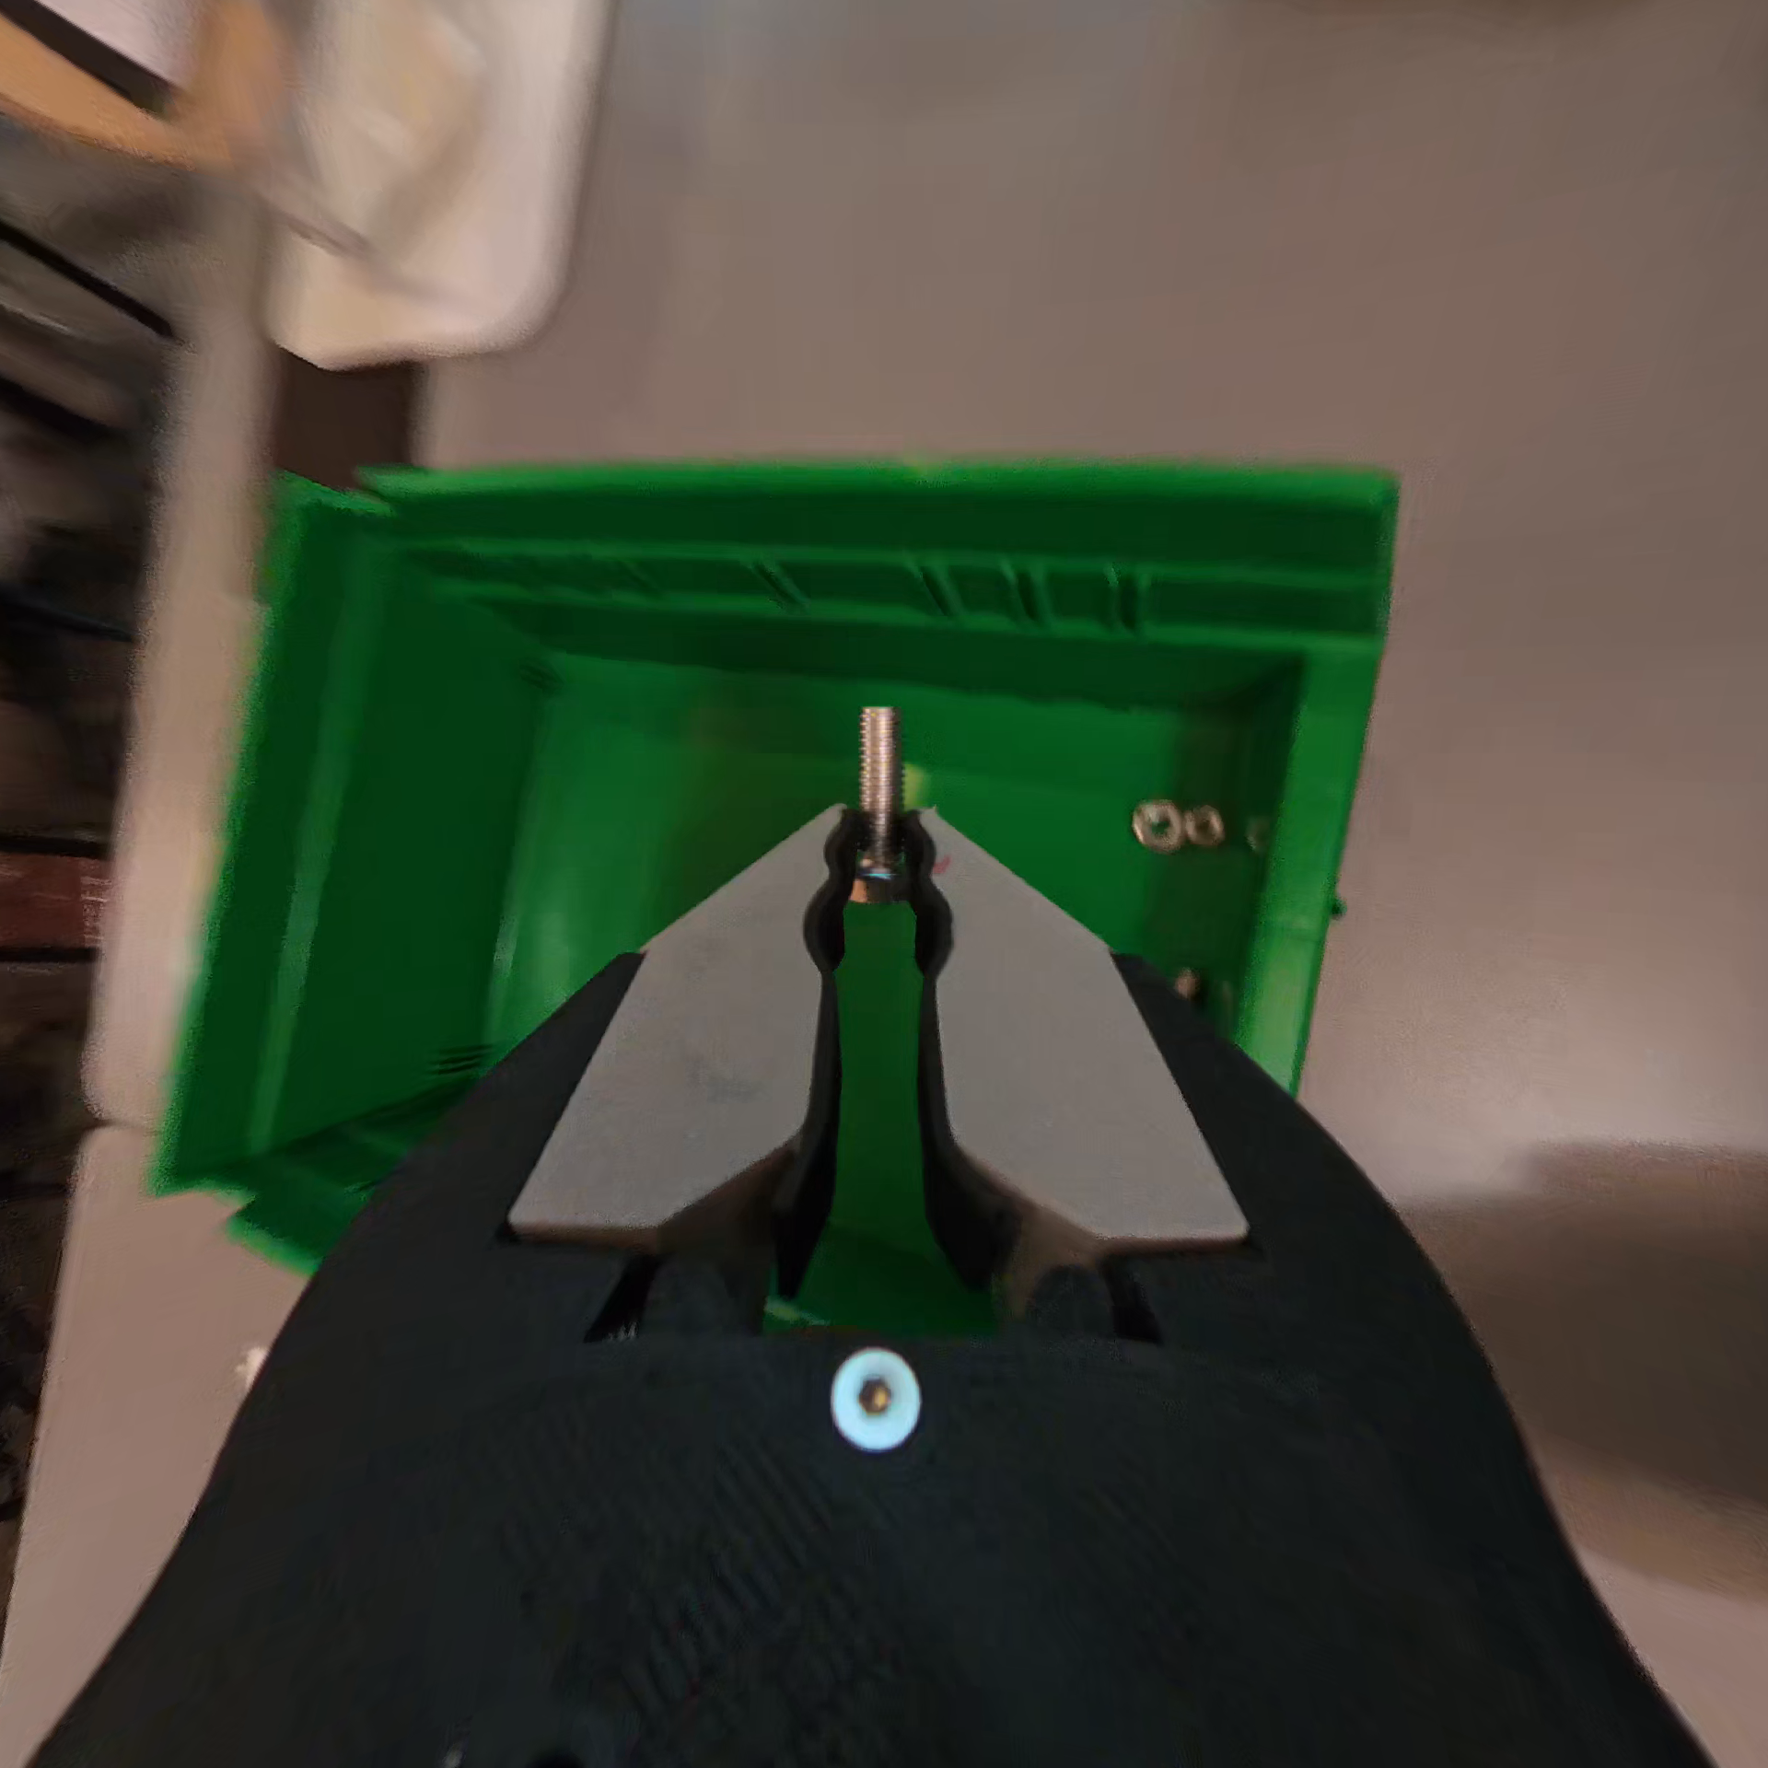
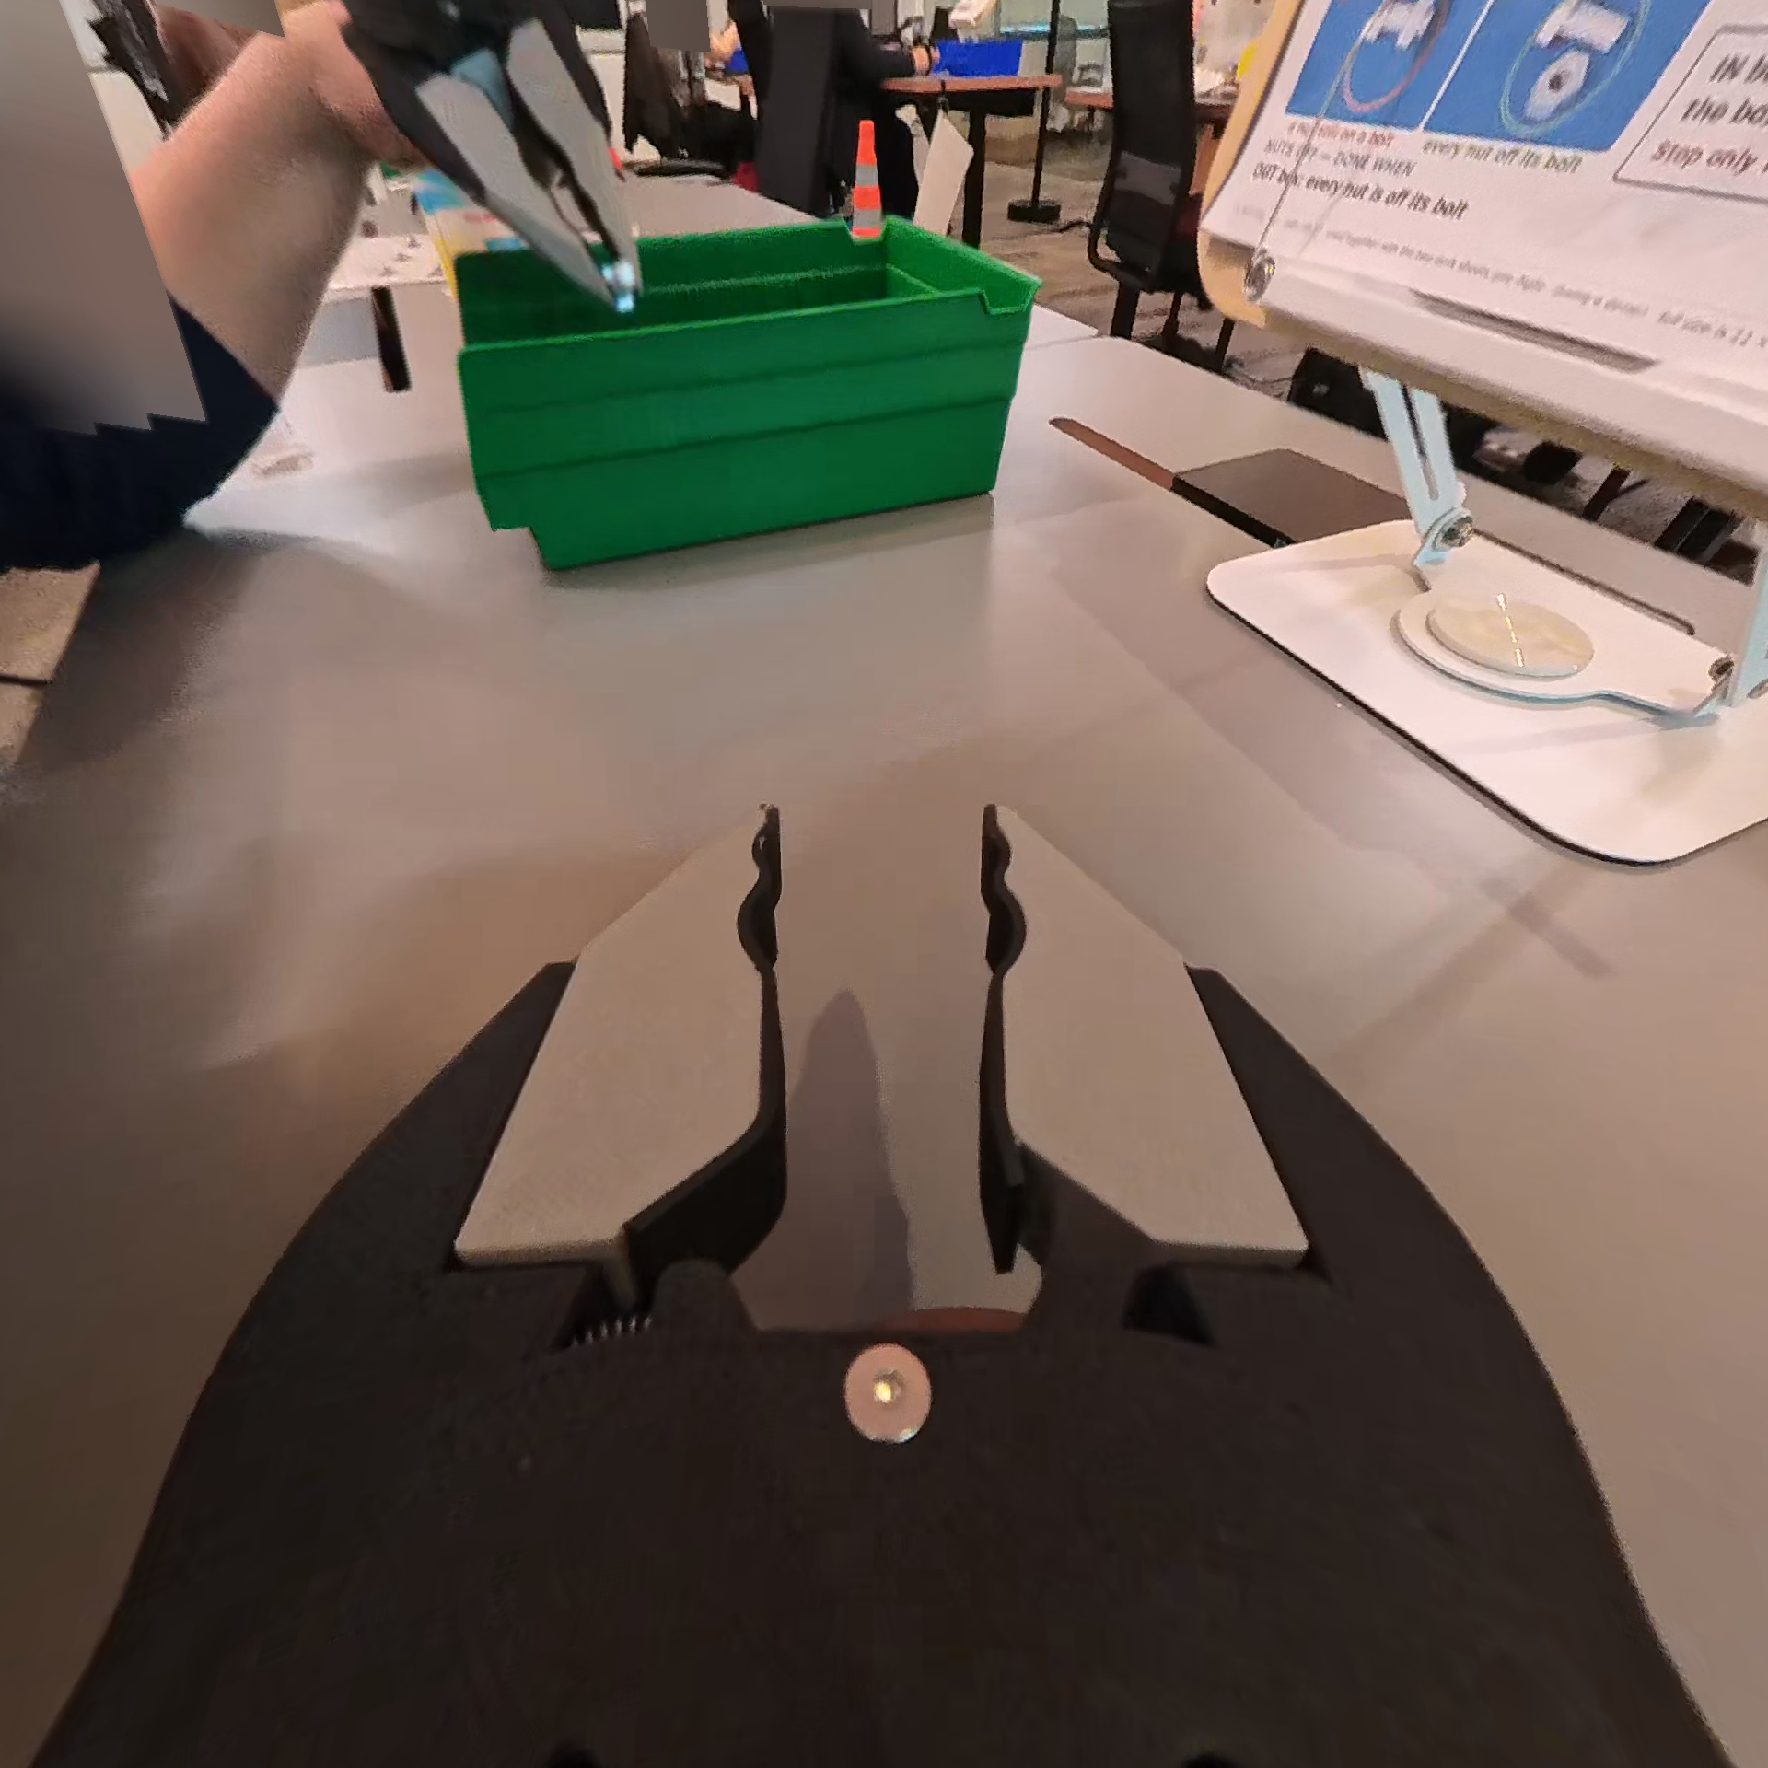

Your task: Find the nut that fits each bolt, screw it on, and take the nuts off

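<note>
Steel is what matters here: a threaded bolt (image 1: 879, 775) sits head-down in the left gripper (image 1: 880, 842), its shank sticking out past the tips. Those jaws are nearly shut, and the black pads (image 1: 830, 875) press on the bolt head from both sides, so it reads as a firm hold. No nut is on the thread that I can see. The bolt hangs above the open green bin (image 1: 1339, 765), not resting on anything.

Down on the bin floor, by the right wall, lie a few loose nuts (image 1: 1175, 826), two of them just beside each other; another small piece shows nearer the corner, too blurred to name.

From the right wrist view the left gripper (image 2: 622, 277) tilts down over the near rim of the bin (image 2: 737, 430), a hand (image 2: 277, 163) behind it. The right gripper (image 2: 882, 832) is low over the grey bench (image 2: 670, 689), well apart from the bin, jaws wide with only bare bench showing between them.

By my reading the task is at an early stage of this cycle: a bolt has been picked, but matching a nut, threading it on and taking it off all remain. How many bolts were already dealt with cannot be told. The next move likely calls for the free gripper to fetch a nut from the bin.

To the right stands a white stand (image 2: 1435, 670) carrying a printed sheet (image 2: 1531, 191)
</note>
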`<state>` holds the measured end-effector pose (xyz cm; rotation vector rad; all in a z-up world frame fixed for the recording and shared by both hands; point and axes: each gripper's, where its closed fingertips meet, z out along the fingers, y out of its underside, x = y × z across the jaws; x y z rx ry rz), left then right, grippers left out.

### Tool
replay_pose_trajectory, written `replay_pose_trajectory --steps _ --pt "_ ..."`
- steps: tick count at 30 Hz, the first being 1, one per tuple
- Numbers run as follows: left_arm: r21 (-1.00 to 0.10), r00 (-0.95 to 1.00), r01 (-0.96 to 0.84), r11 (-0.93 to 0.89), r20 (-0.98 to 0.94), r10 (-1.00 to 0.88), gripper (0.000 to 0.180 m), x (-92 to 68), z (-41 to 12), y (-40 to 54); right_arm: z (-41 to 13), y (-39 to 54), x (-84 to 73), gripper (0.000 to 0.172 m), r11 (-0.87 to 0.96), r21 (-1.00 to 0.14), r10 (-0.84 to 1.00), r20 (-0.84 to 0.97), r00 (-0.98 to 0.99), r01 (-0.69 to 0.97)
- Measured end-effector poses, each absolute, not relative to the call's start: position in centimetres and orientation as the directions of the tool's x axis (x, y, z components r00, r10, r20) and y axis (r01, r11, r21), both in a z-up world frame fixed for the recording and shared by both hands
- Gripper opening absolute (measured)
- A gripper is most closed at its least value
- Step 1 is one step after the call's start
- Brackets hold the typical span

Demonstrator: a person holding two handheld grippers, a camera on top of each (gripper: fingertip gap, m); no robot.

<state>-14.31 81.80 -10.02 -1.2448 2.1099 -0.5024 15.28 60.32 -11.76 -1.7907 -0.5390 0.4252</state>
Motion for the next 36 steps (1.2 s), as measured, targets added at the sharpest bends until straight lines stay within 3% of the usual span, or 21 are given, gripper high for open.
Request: replay_pose_trajectory --steps 4,8,10,12,22,26,36 --pt "-0.835 -0.084 -0.397 0.381 -0.381 -0.921 0.008 -11.8 -2.4 80.1 -10.4 59.8 14.6 0.038 -0.216 -0.969 0.573 -0.028 0.819 0.118" --pt "-0.996 0.027 -0.086 0.027 -0.029 -0.999 0.008 -5.8 2.6 74.0 -9.5 59.2 12.7 0.039 -0.247 -0.966 0.617 -0.098 0.781 0.073" --pt "-0.989 -0.067 0.009 -0.147 0.146 -0.987 0.007 -2.6 2.9 70.1 -9.2 58.9 12.0 0.039 -0.259 -0.963 0.634 -0.109 0.766 0.078" --pt "-0.976 -0.151 0.062 -0.208 0.197 -0.969 0.007 0.0 2.3 66.7 -9.2 58.7 12.3 0.036 -0.267 -0.957 0.619 -0.08 0.781 0.113" --pt "-0.996 -0.277 0.016 -0.087 0.08 -0.957 0.007 5.9 -4.9 60.1 -16.2 57.2 12.0 0.033 -0.418 -0.821 0.678 0.003 0.735 0.389" --pt "-0.986 -0.287 0.039 -0.163 0.145 -0.947 0.007 6.2 -5.9 60.9 -17.7 58.5 10.1 0.032 -0.398 -0.773 0.705 0.086 0.704 0.494" --pt "-0.994 -0.279 -0.033 -0.106 0.111 -0.954 0.007 6.1 -7.5 60.9 -20.0 59.5 8.3 0.032 -0.404 -0.711 0.735 0.121 0.667 0.575"
